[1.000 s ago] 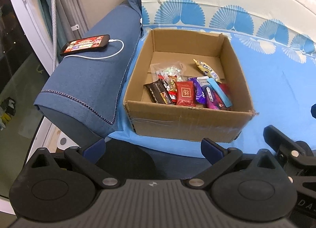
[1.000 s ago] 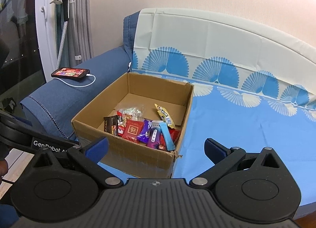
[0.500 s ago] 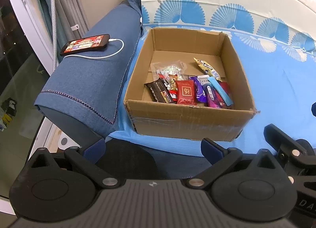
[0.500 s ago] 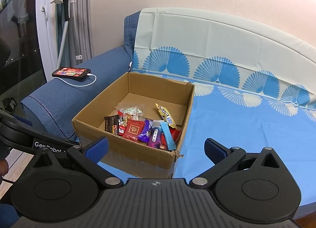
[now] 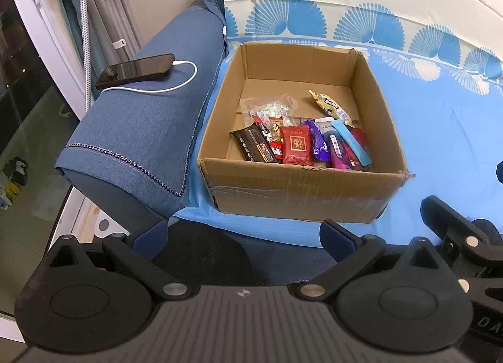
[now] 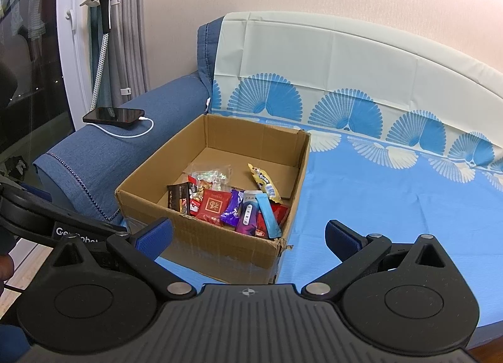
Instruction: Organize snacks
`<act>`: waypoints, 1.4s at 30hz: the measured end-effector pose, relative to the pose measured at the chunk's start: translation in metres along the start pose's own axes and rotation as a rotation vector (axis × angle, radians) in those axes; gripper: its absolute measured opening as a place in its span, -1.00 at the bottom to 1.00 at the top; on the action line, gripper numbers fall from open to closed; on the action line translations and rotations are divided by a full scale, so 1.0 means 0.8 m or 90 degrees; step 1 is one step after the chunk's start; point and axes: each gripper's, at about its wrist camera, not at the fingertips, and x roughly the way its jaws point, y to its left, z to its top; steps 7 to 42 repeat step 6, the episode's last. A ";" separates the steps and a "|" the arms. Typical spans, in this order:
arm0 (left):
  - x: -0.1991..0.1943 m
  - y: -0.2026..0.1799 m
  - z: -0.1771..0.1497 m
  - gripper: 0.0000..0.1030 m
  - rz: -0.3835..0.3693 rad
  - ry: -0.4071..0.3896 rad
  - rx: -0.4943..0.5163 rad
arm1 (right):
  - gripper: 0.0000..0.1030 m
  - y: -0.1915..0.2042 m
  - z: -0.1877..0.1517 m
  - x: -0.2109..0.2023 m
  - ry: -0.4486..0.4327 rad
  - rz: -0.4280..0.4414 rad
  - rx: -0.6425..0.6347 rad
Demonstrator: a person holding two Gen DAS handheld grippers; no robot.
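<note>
An open cardboard box (image 5: 301,196) (image 6: 220,246) sits on the blue sofa cover. Several snack packets lie along its near wall: a red packet (image 5: 295,144) (image 6: 213,206), a black bar (image 5: 253,144), purple wrappers (image 5: 317,143), a light blue stick (image 5: 352,143), a clear candy bag (image 5: 270,110) and a yellow packet (image 5: 327,105). My left gripper (image 5: 243,235) is open and empty, in front of the box. My right gripper (image 6: 248,234) is open and empty, at the box's near right corner.
A phone (image 5: 135,69) on a white charging cable lies on the denim sofa arm (image 5: 138,130) left of the box. A garment steamer (image 6: 100,17) stands by the window. The blue patterned seat (image 6: 393,193) stretches right of the box.
Both grippers have barely shifted. The phone's screen has gone from lit to dark.
</note>
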 end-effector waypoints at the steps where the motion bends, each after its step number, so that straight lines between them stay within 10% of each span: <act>1: 0.000 0.000 0.000 0.99 0.002 0.000 0.001 | 0.99 0.000 0.000 0.000 0.000 0.000 0.000; 42: 0.002 0.001 -0.001 0.99 0.008 0.004 0.000 | 1.00 0.003 -0.001 0.000 -0.002 0.005 -0.001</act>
